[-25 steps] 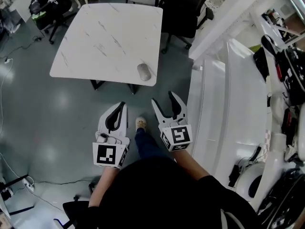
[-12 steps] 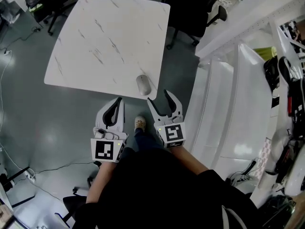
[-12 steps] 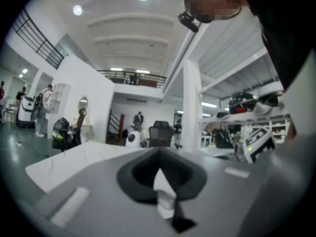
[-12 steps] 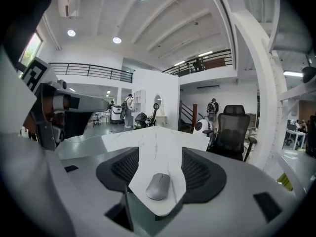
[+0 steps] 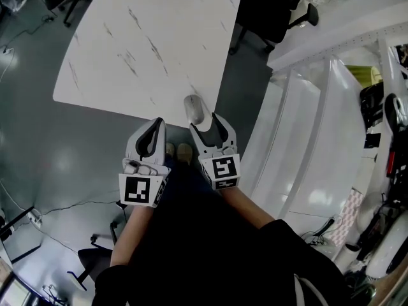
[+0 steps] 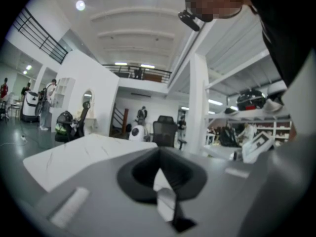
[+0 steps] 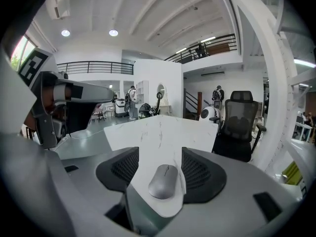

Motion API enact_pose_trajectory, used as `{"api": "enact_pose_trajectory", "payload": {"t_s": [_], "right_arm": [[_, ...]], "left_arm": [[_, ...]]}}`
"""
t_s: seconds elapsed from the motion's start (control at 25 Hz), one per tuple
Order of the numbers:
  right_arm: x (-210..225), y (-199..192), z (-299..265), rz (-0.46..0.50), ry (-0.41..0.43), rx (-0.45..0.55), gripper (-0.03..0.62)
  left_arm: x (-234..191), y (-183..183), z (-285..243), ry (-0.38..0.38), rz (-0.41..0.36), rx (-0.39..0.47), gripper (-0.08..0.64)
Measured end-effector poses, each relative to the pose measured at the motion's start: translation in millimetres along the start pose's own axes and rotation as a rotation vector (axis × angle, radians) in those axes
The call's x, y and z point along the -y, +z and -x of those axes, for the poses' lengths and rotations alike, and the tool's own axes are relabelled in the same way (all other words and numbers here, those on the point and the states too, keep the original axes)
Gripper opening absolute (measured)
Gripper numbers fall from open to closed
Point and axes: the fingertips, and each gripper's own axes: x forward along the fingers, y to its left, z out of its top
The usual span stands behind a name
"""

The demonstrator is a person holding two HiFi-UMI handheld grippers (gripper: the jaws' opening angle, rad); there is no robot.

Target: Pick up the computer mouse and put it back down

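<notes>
A grey computer mouse [image 5: 193, 109] lies near the near right corner of the white marble table [image 5: 134, 50]. My right gripper [image 5: 208, 125] is open just short of it, with its jaws reaching over the table corner. In the right gripper view the mouse [image 7: 164, 180] lies on the table [image 7: 158, 130] in line with the gap of the right gripper [image 7: 160, 152], and the pads do not touch it. My left gripper [image 5: 156, 123] hangs shut and empty off the table's near edge, left of the mouse. In its own view the left gripper [image 6: 159, 152] shows its tips meeting.
A black office chair [image 5: 274, 11] stands beyond the table's right side; it also shows as the chair [image 7: 241, 127] in the right gripper view. White shelving [image 5: 319, 101] runs along the right. The person's shoes [image 5: 178, 151] are on the grey floor below the grippers.
Both grippers have moved forward and down toward the table's near corner. The right jaws, earlier well short of the table, now reach the mouse. The jaw openings look unchanged.
</notes>
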Motion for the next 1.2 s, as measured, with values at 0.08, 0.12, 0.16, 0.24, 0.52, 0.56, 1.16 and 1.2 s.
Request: {"api": "enact_pose_trajectory", "payload": {"t_s": [0.08,0.12,0.16,0.24,0.52,0.56,1.16,1.2], "right_arm": [[2,-4,-6,0.000,-0.009,-0.015,0.229],[4,-7,-9,-0.001,-0.016,-0.024,0.229],[6,-10,-13,-0.004,-0.023,-0.034,0.229],[7,-17,-20,-0.004,-0.028,-0.057,0.229],[10,-43,-47,0.005,-0.039,-0.127,0.230],[11,-47,-51,-0.002,-0.044,-0.134,0.229],[15,-83,-86,-0.113,-0.116,-0.261,0.250],[16,-84,-88,-0.114,-0.122,-0.268,0.251]], "left_arm": [[-1,-8,-5,-0.010,0.010,-0.018,0.008],[-2,-13,-8,-0.014,0.020,-0.030,0.008],[-3,-18,-11,-0.018,0.031,-0.042,0.008],[-5,-26,-17,-0.027,0.043,-0.059,0.008],[-7,-58,-34,-0.083,0.043,-0.127,0.008],[-8,-62,-36,-0.086,0.049,-0.133,0.008],[-30,-102,-41,-0.081,0.094,-0.216,0.008],[-32,-103,-40,-0.078,0.092,-0.223,0.008]]}}
